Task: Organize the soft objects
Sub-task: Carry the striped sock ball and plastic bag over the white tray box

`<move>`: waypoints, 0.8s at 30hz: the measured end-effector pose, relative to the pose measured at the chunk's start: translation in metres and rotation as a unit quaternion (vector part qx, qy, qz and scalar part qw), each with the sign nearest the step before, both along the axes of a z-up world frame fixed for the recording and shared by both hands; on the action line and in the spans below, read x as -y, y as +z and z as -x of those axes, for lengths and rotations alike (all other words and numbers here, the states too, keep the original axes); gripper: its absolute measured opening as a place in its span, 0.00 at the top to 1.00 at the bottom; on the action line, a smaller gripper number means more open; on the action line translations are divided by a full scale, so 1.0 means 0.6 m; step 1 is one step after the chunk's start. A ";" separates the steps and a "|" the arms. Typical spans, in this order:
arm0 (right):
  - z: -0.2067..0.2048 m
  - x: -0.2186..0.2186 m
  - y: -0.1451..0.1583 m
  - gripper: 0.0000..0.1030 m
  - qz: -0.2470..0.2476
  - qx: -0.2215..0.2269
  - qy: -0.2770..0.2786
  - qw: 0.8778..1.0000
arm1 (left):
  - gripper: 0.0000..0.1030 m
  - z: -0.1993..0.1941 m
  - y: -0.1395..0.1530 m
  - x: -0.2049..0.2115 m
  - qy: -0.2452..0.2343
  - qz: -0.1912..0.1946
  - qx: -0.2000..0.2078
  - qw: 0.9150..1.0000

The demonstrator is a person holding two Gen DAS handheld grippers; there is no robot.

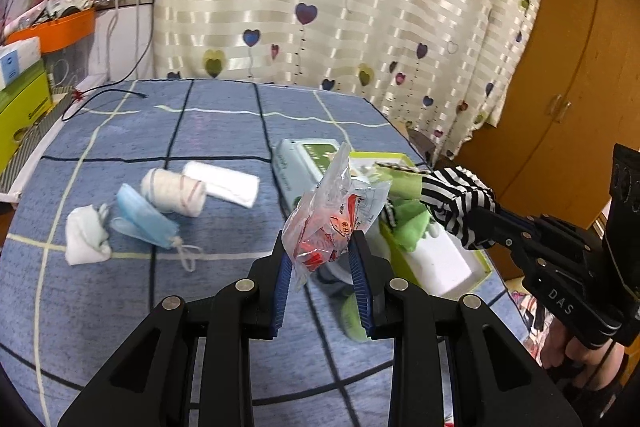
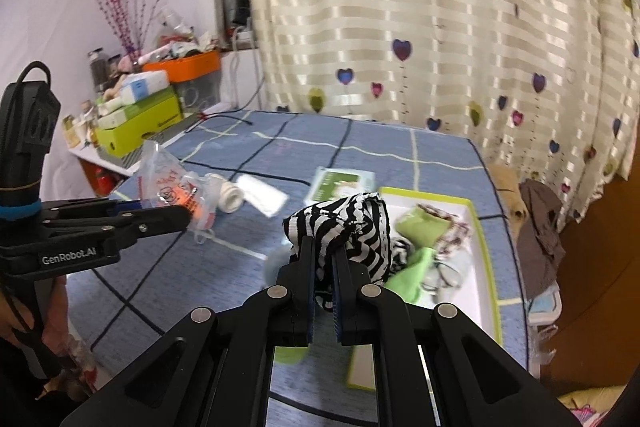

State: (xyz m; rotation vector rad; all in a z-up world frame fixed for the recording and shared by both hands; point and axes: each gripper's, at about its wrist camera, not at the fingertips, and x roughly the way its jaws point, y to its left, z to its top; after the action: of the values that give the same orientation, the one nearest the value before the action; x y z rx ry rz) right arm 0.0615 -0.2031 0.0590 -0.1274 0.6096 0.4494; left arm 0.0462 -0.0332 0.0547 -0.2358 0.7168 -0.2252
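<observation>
1. My left gripper (image 1: 320, 247) pinches a crinkled clear plastic packet (image 1: 332, 215) with red print between its blue pads; the jaws are closed most of the way onto it, and the packet hangs clear above the blue checked cloth (image 1: 120, 299)
2. My right gripper (image 2: 323, 259) is nearly closed, clamped on a black-and-white striped fabric piece (image 2: 344, 227), which bulges out above the fingertips
3. The striped piece hangs over the near left edge of a green-rimmed box (image 2: 486, 243) with a white inside; green cloth (image 2: 420, 227) and other small fabrics already lie in it
4. A white and green lid (image 2: 344, 183) lies flat just beyond the box, touching its far left corner
5. On the cloth to my left lie a rolled bandage (image 1: 174, 191), a folded white pad (image 1: 224, 183), a blue face mask (image 1: 146, 217) and a white wad (image 1: 86, 235), close together, well apart from the box
</observation>
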 end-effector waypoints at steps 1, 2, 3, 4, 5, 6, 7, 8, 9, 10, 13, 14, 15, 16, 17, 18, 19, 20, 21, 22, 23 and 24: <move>-0.001 0.007 0.000 0.93 -0.001 0.000 -0.004 1.000 | 0.71 -0.002 0.002 0.007 -0.003 0.000 0.002 1.000; -0.002 0.017 0.000 0.93 -0.003 0.000 -0.010 1.000 | 0.71 -0.002 0.003 0.012 -0.006 -0.001 0.003 1.000; -0.002 0.025 -0.001 0.93 -0.004 0.001 -0.015 1.000 | 0.71 -0.004 0.005 0.020 -0.010 -0.001 0.004 1.000; -0.002 0.032 -0.001 0.93 -0.005 0.001 -0.018 1.000 | 0.71 -0.005 0.006 0.025 -0.012 -0.001 0.006 1.000; -0.002 0.040 -0.002 0.93 -0.006 0.000 -0.022 1.000 | 0.71 -0.006 0.008 0.031 -0.015 -0.001 0.007 1.000; -0.003 0.046 -0.003 0.93 -0.007 0.000 -0.025 1.000 | 0.71 -0.008 0.009 0.037 -0.019 -0.001 0.007 1.000; -0.004 0.053 -0.004 0.93 -0.008 -0.001 -0.029 1.000 | 0.71 -0.008 0.009 0.042 -0.022 -0.001 0.008 1.000; -0.004 0.059 -0.006 0.93 -0.008 -0.002 -0.031 0.999 | 0.71 -0.009 0.010 0.047 -0.024 0.000 0.008 1.000; -0.005 0.065 -0.008 0.93 -0.009 -0.003 -0.034 0.999 | 0.71 -0.011 0.010 0.052 -0.027 0.000 0.008 1.000; -0.005 0.069 -0.010 0.93 -0.010 -0.005 -0.036 0.999 | 0.71 -0.013 0.009 0.058 -0.031 0.001 0.007 1.000; -0.007 0.082 -0.016 0.93 -0.012 -0.009 -0.043 0.999 | 0.71 -0.018 0.007 0.073 -0.040 0.000 0.004 0.999; -0.006 0.086 -0.018 0.93 -0.013 -0.010 -0.046 0.999 | 0.71 -0.020 0.008 0.076 -0.042 0.000 0.003 0.999; -0.006 0.090 -0.019 0.93 -0.014 -0.010 -0.048 0.999 | 0.71 -0.021 0.008 0.081 -0.045 -0.001 0.003 0.999; -0.008 0.094 -0.020 0.93 -0.014 -0.011 -0.049 0.999 | 0.71 -0.022 0.008 0.085 -0.047 -0.001 0.003 0.999; -0.008 0.098 -0.021 0.93 -0.015 -0.012 -0.051 0.999 | 0.71 -0.024 0.009 0.089 -0.049 -0.001 0.003 0.999; -0.009 0.102 -0.023 0.93 -0.016 -0.013 -0.053 0.998 | 0.71 -0.025 0.009 0.092 -0.051 -0.001 0.004 0.999; -0.010 0.106 -0.024 0.93 -0.017 -0.013 -0.055 0.998 | 0.71 -0.026 0.009 0.095 -0.052 -0.001 0.004 0.999; -0.010 0.109 -0.025 0.93 -0.018 -0.014 -0.057 0.998 | 0.71 -0.027 0.009 0.098 -0.055 -0.002 0.003 0.999; -0.011 0.113 -0.026 0.93 -0.018 -0.015 -0.059 0.998 | 0.71 -0.027 0.008 0.101 -0.056 -0.002 0.003 0.998; -0.012 0.117 -0.028 0.93 -0.019 -0.016 -0.062 0.998 | 0.71 -0.029 0.008 0.105 -0.058 -0.002 0.003 0.998; -0.013 0.122 -0.030 0.93 -0.019 -0.017 -0.065 0.998 | 0.71 -0.030 0.008 0.107 -0.060 -0.002 0.003 0.998; -0.014 0.126 -0.031 0.93 -0.020 -0.018 -0.067 0.997 | 0.71 -0.031 0.008 0.111 -0.062 -0.003 0.002 0.998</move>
State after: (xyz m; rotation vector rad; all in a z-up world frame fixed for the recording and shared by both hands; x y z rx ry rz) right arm 0.0700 -0.2788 0.0401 -0.0405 0.6409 0.3341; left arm 0.0647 -0.0996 0.0593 -0.1850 0.7281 -0.3418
